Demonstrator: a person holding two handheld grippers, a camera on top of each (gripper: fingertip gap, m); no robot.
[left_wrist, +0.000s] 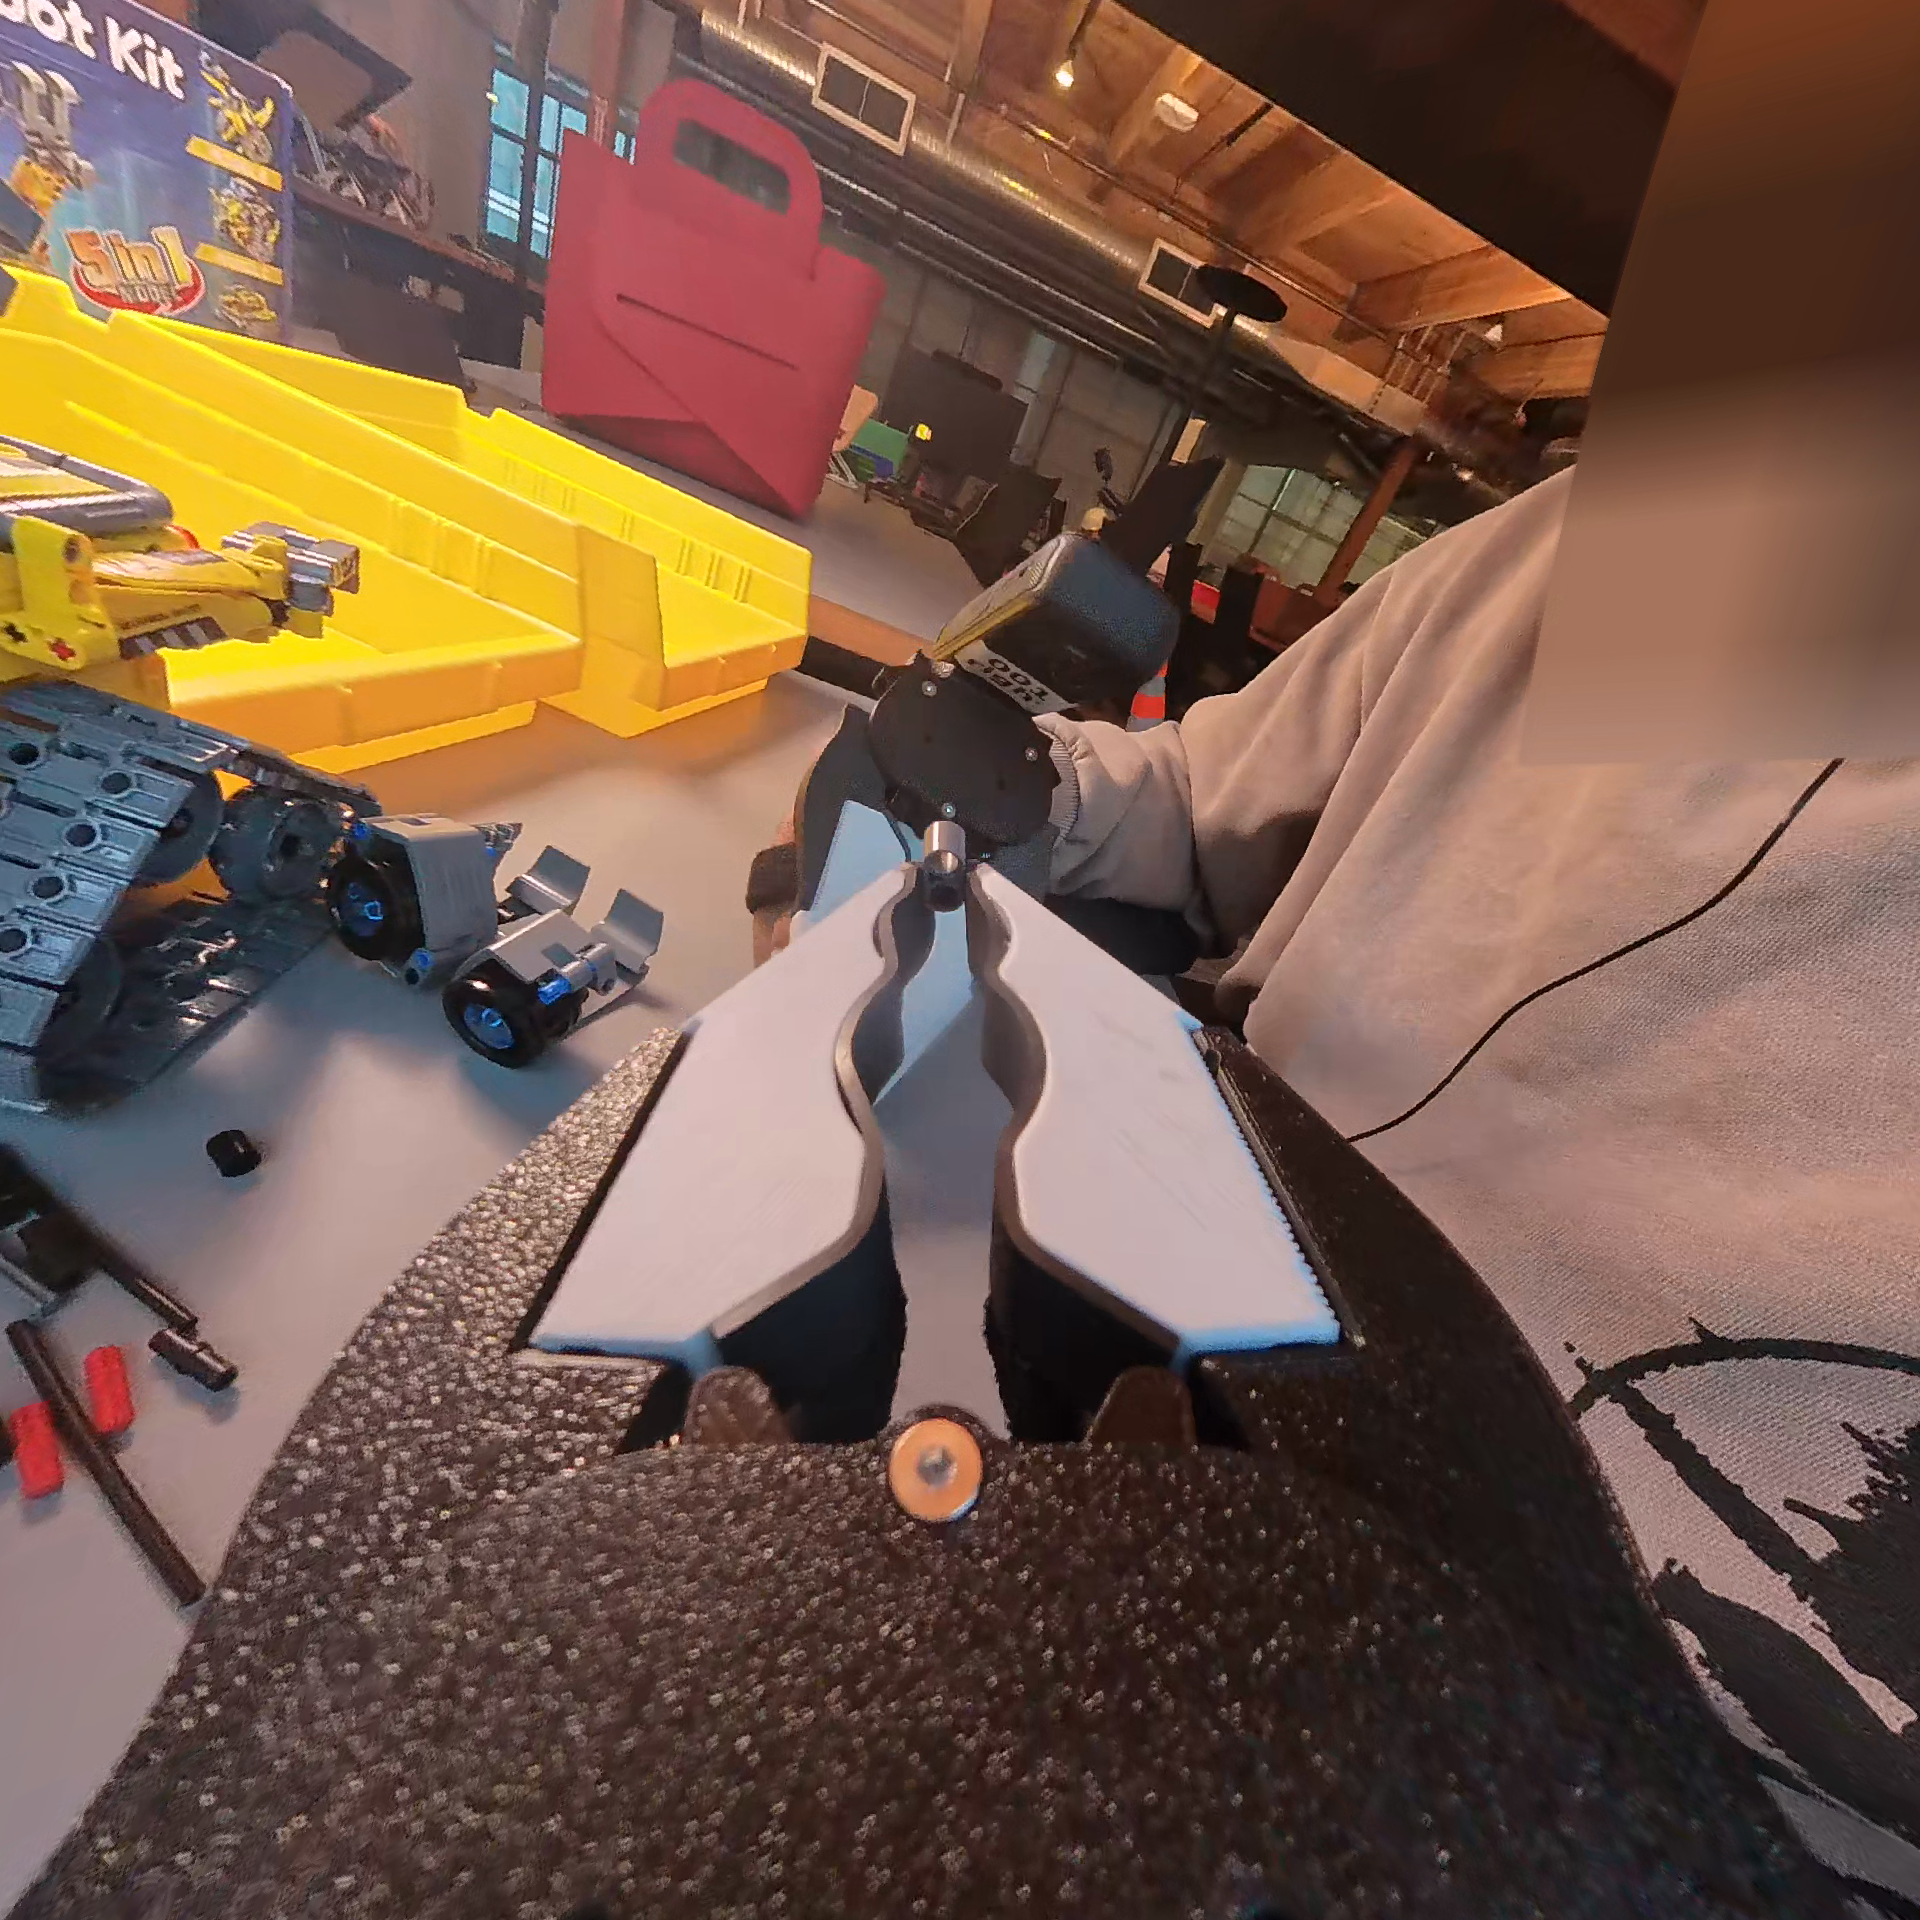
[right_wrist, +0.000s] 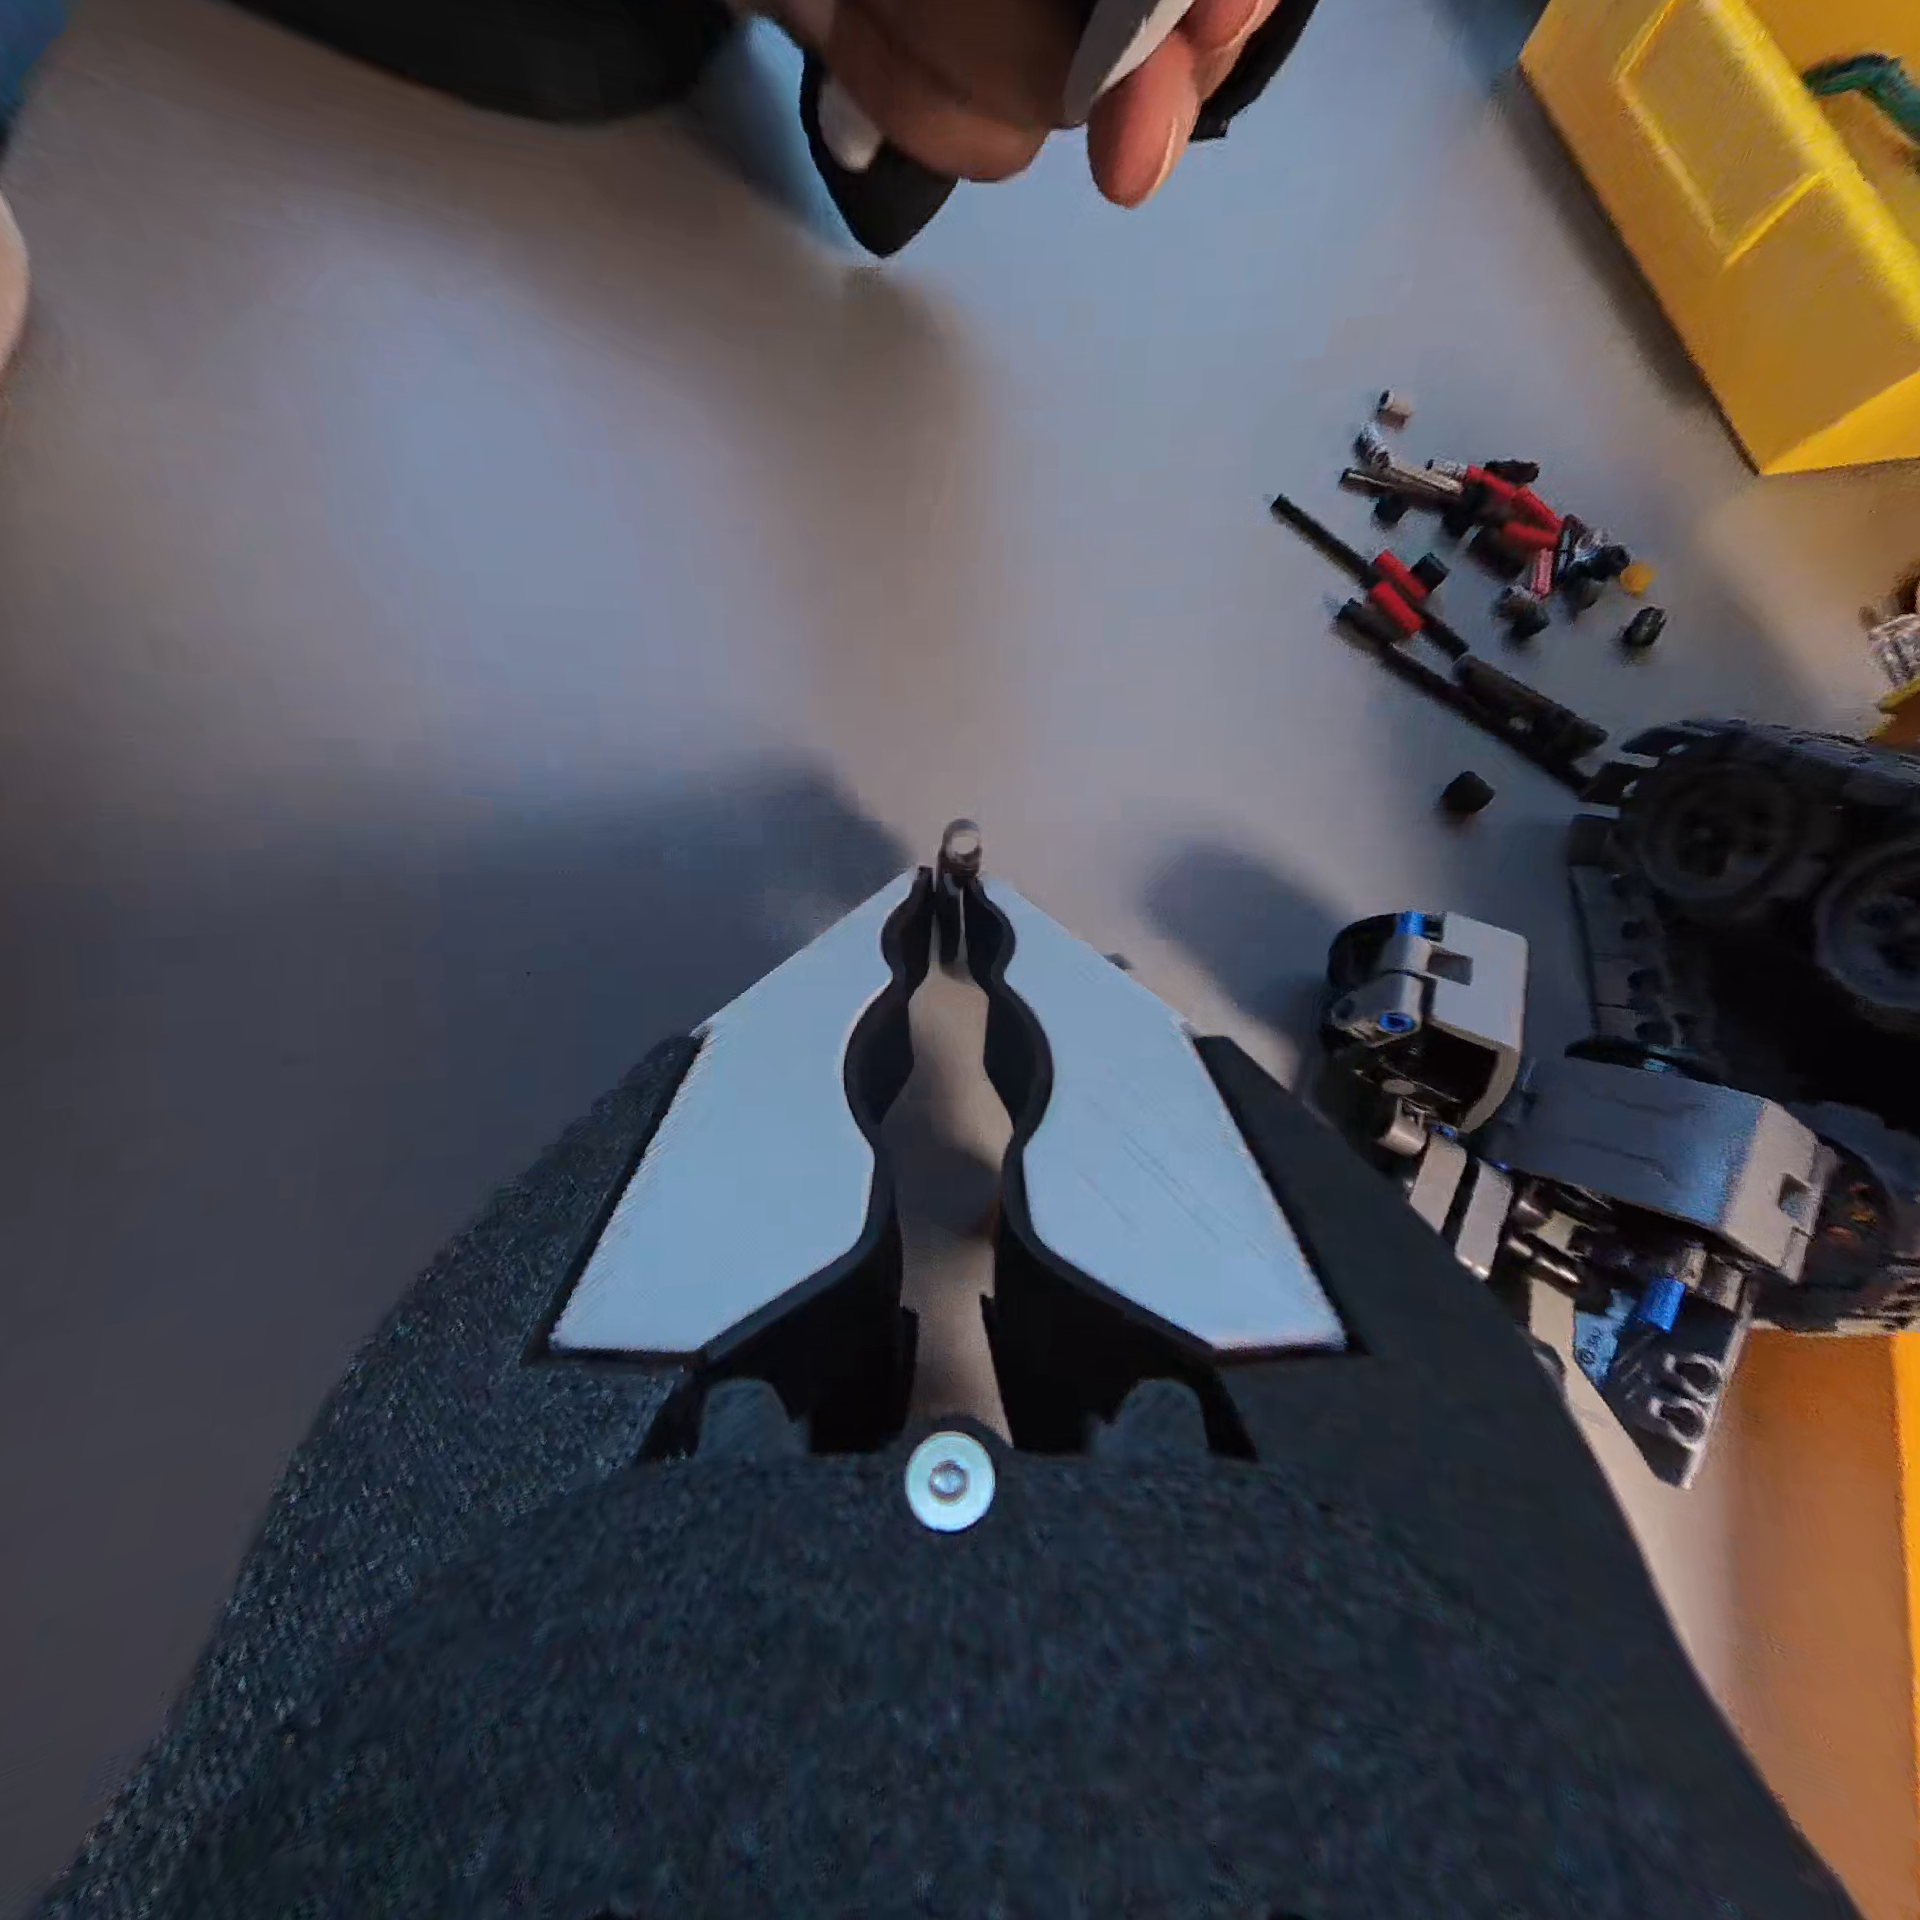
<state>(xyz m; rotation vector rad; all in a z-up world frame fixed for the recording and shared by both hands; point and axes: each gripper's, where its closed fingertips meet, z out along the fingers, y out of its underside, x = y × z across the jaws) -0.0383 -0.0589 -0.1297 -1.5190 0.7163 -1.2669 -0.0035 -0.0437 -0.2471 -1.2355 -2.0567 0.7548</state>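
Left tool (left_wrist: 943, 883) — grey fingers drawn together at the tips, clamped on a small silver-grey cylindrical piece (left_wrist: 943, 854) that stands up from between them, raised above the grey table (left_wrist: 665, 790). Directly beyond its tips: the right tool, seen from the front as a black body with a camera on top, held by a person in a light sweatshirt (left_wrist: 1455, 831).

Right tool (right_wrist: 954, 883) — fingers likewise nearly together at the tips, clamped on a small dark pin with a pale round cap (right_wrist: 958, 842), held over the bare table (right_wrist: 416, 623); the view is blurred, so the piece's exact kind cannot be told. Far ahead of it, a hand (right_wrist: 997, 83) gripping a black handle.

Left of the left tool:
- small grey wheeled assembly with blue hubs (left_wrist: 488, 935), lying on the table, near the fingers
- tracked yellow-and-grey building-brick vehicle (left_wrist: 94, 810), farther left
- yellow sorting tray (left_wrist: 436, 540) with ribbed compartments, behind the vehicle
- red handled carton (left_wrist: 707, 301), upright beyond the tray
- printed kit box (left_wrist: 135, 166), far left
- loose red and black pins and axles (left_wrist: 73, 1413), near the tool's base

Right of the right tool: the grey wheeled assembly (right_wrist: 1455, 1039) close by; the scatter of pins and axles (right_wrist: 1496, 540) farther ahead; a yellow tray corner (right_wrist: 1745, 208) beyond.
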